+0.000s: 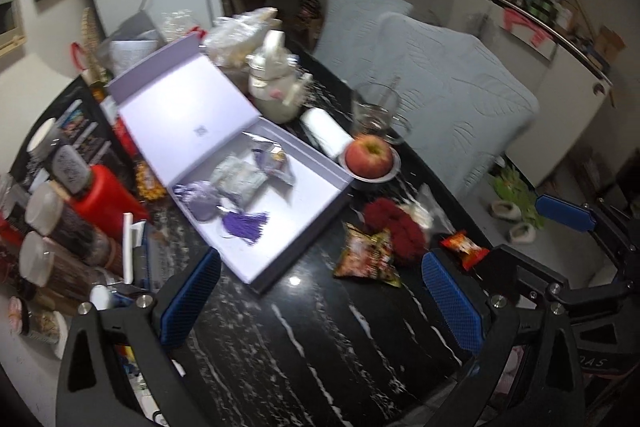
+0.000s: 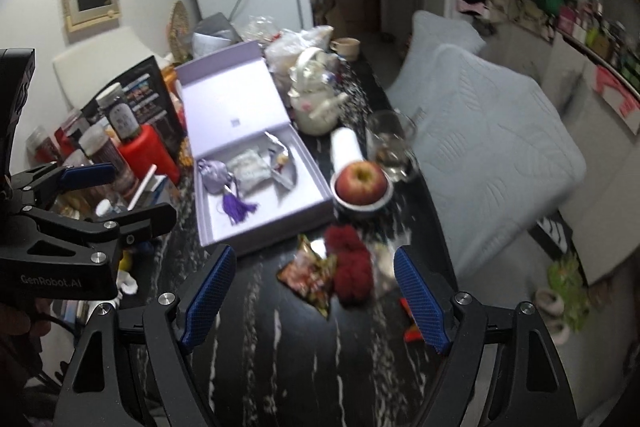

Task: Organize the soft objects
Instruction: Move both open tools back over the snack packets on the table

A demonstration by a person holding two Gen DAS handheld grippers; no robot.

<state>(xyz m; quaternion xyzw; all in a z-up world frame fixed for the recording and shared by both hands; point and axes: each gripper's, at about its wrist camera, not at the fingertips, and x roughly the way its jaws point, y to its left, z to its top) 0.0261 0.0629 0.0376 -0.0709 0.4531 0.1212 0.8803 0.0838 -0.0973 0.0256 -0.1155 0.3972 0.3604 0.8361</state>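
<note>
While both grippers hang open and empty, the red fluffy ball [image 2: 352,267] lies just ahead of the right gripper [image 2: 316,301] — nearer it than the left gripper [image 1: 320,301].

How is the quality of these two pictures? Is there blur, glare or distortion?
Left wrist view: slight motion blur, strong fisheye bending, a glare spot on the black table, the box floor overexposed. Right wrist view: heavier blur on the red fluffy thing and snack packet; dark corners.
</note>
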